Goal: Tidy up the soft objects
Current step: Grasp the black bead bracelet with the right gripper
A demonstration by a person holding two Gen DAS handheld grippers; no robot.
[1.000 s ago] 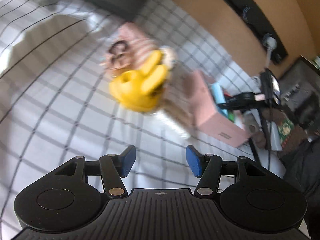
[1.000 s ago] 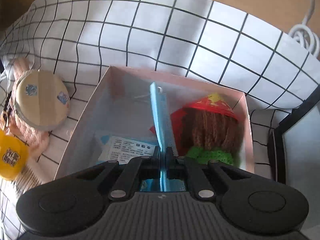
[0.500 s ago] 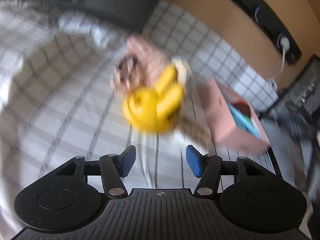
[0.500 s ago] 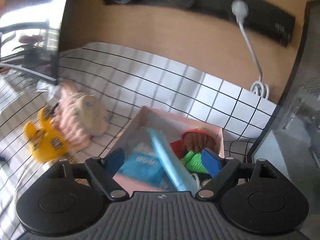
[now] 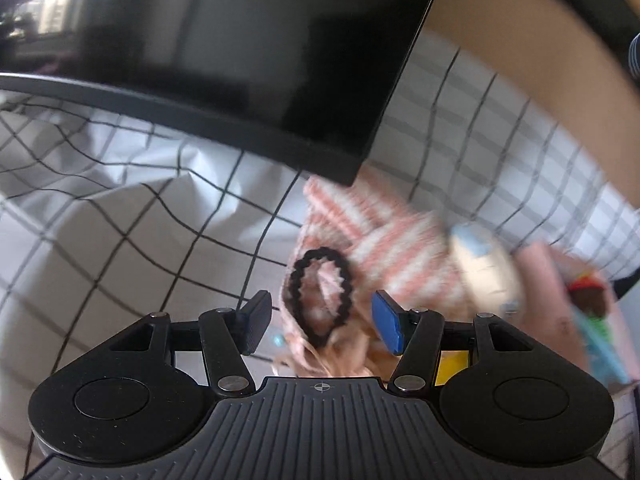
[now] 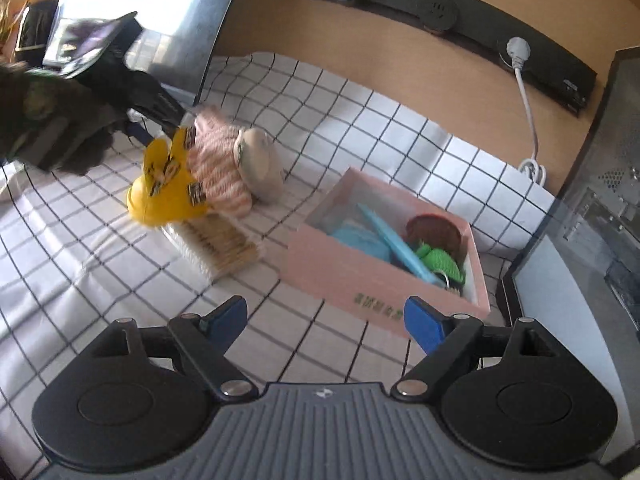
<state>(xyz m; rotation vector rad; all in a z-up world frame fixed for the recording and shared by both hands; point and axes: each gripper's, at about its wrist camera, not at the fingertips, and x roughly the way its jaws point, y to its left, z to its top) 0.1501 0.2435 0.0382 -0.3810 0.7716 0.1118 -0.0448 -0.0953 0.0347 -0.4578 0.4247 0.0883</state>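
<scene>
A pile of soft things lies on the checked cloth: a pink-and-white striped knit piece [image 6: 218, 160] [image 5: 384, 240], a yellow plush [image 6: 164, 188], a round beige pouch [image 6: 260, 164] [image 5: 486, 268] and a black hair tie [image 5: 322, 298]. My left gripper [image 5: 322, 322] is open, its fingers either side of the hair tie and knit piece; it also shows in the right wrist view [image 6: 140, 120]. My right gripper [image 6: 326, 320] is open and empty, held back above the cloth. The pink box [image 6: 340, 264] holds a blue pouch [image 6: 394, 246], a blue packet and a brown-and-green knitted doll [image 6: 436, 248].
A beige bristle brush [image 6: 218, 246] lies under the yellow plush. A dark monitor [image 5: 240, 56] stands just behind the pile. A computer case [image 6: 600, 220] stands right of the box. A wall power strip [image 6: 440, 12] and a white cable [image 6: 528, 120] run behind.
My left gripper has dropped close onto the pile, now straddling the hair tie. My right gripper let go of the blue pouch in the box, opened and pulled back.
</scene>
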